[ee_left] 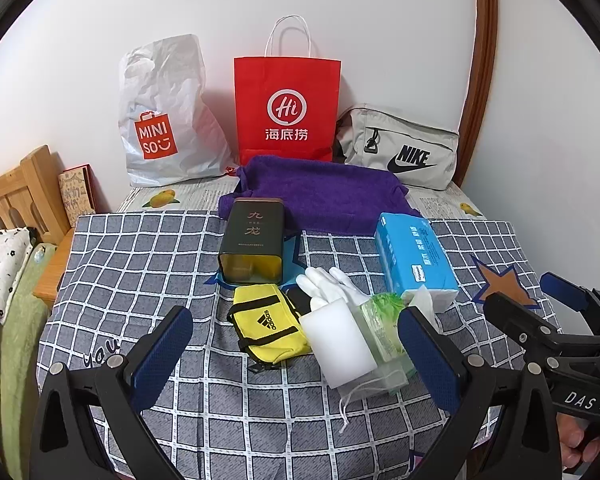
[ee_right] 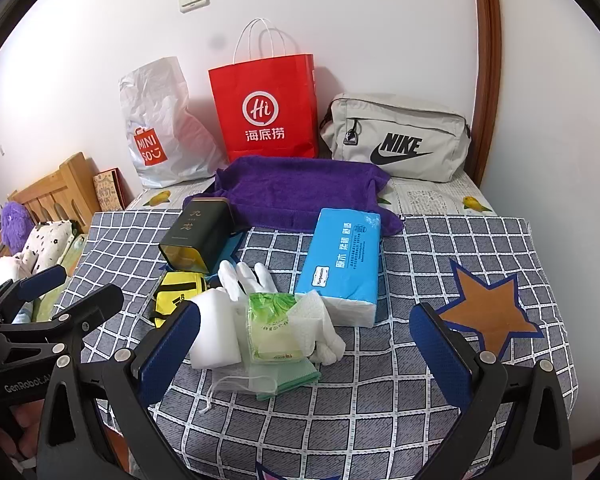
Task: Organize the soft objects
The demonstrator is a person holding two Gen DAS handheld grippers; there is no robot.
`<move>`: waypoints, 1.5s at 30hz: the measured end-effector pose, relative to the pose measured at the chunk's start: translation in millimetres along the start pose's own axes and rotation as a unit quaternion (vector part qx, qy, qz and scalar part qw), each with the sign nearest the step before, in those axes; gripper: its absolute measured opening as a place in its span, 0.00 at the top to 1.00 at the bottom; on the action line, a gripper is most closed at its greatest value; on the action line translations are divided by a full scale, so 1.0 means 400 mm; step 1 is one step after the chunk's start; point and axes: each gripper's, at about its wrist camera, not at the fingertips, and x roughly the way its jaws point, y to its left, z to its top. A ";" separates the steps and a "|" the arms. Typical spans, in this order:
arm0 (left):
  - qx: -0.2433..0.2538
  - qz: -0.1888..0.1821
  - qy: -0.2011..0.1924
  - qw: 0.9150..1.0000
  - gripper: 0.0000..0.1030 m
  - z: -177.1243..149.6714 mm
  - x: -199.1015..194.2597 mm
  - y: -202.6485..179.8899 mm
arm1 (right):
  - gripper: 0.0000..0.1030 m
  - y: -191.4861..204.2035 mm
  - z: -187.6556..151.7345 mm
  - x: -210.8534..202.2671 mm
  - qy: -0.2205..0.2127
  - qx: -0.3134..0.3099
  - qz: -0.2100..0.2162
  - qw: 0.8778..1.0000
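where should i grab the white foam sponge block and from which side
Grip the white foam sponge block across its two long side faces, coming down from above at its near end. It lies flat with that end free, while its far end meets the white cloth gloves and one side abuts the green packet. Both tools are open.

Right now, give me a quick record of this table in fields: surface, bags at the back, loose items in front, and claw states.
surface: checkered cloth
back row: white Miniso plastic bag, red Haidilao paper bag, grey Nike pouch
middle: purple towel, dark tea tin on its side, blue tissue pack
front pile: yellow Adidas pouch, white sponge block, white glove, green wipes pack
left claw: open, empty
right claw: open, empty
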 end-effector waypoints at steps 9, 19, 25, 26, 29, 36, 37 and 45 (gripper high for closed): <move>-0.003 0.002 0.001 1.000 0.00 0.001 0.006 0.006 | 0.00 -0.001 0.002 0.006 0.001 0.003 0.006 1.000; -0.020 0.017 0.033 0.999 0.00 -0.024 0.087 0.071 | 0.00 -0.025 -0.009 0.055 0.017 0.007 -0.004 1.000; -0.028 0.029 0.070 0.997 0.00 -0.051 0.178 0.100 | 0.00 -0.049 -0.026 0.111 0.041 0.025 -0.001 0.999; -0.028 0.031 0.076 0.996 0.00 -0.056 0.195 0.104 | 0.00 -0.052 -0.030 0.123 0.046 0.025 0.000 0.999; -0.029 0.034 0.096 0.994 0.00 -0.073 0.247 0.111 | 0.00 -0.053 -0.038 0.148 0.056 0.021 0.001 0.998; -0.040 0.025 0.135 0.990 0.00 -0.111 0.347 0.140 | 0.00 -0.068 -0.057 0.229 0.089 0.022 -0.005 0.996; -0.043 0.019 0.136 0.990 0.00 -0.112 0.353 0.141 | 0.00 -0.070 -0.058 0.239 0.093 0.023 -0.006 0.995; -0.040 -0.029 0.141 0.989 0.00 -0.104 0.382 0.135 | 0.00 -0.065 -0.065 0.300 0.118 0.012 -0.011 0.993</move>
